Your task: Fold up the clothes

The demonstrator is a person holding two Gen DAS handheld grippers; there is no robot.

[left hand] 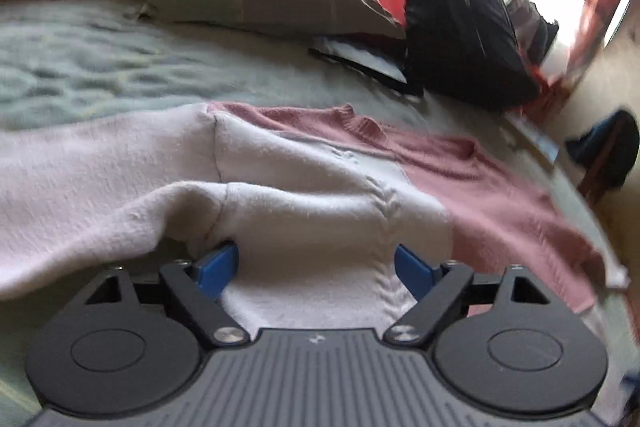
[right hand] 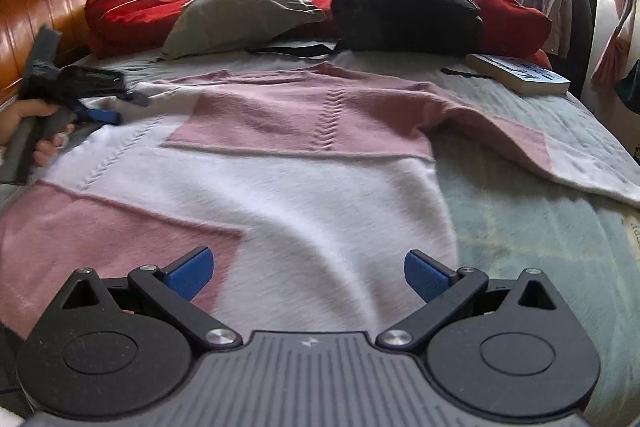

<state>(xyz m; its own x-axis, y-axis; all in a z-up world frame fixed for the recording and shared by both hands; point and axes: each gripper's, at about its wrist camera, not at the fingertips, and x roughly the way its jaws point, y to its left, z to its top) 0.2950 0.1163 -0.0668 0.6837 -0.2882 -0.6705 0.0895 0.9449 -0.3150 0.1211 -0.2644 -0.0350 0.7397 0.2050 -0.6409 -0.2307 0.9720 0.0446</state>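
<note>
Pink and white, the sweater (right hand: 280, 163) lay spread across the middle of the bed (right hand: 540, 227), its one sleeve reaching the right edge, while the left claw (left hand: 316, 269) stood spread around a raised white fold and the right claw (right hand: 308, 275) hovered spread, pinching nothing.

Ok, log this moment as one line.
stage: fold under way | sweater: spread on bed, one side folded over | left hand-held gripper: open at white fold | right hand-held gripper: open, above hem
</note>
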